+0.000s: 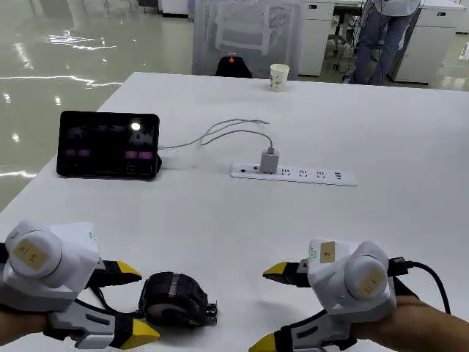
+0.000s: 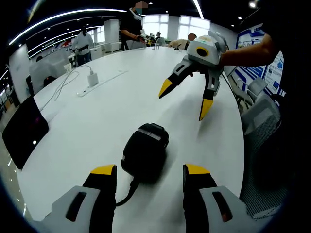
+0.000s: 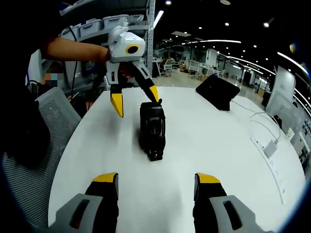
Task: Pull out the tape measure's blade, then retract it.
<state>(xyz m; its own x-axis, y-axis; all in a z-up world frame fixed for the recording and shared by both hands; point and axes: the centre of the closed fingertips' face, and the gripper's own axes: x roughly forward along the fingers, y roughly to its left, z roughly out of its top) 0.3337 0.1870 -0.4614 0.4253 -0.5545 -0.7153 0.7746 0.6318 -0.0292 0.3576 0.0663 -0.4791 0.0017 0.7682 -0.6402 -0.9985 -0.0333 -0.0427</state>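
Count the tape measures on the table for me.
1. The tape measure lies at the near edge of the table, just ahead of the left gripper's open jaws. The right gripper, also open, is apart from it. I see no other.

- A dark tablet [image 1: 108, 144] stands propped at centre left on the white table [image 1: 396, 139].
- A white power strip [image 1: 293, 174] lies mid-frame with a charger [image 1: 270, 160] plugged in.
- A grey cable [image 1: 220, 132] runs from charger to tablet.
- A paper cup [image 1: 279, 76] sits at top centre.
- A person [image 1: 381, 29] stands at upper right.
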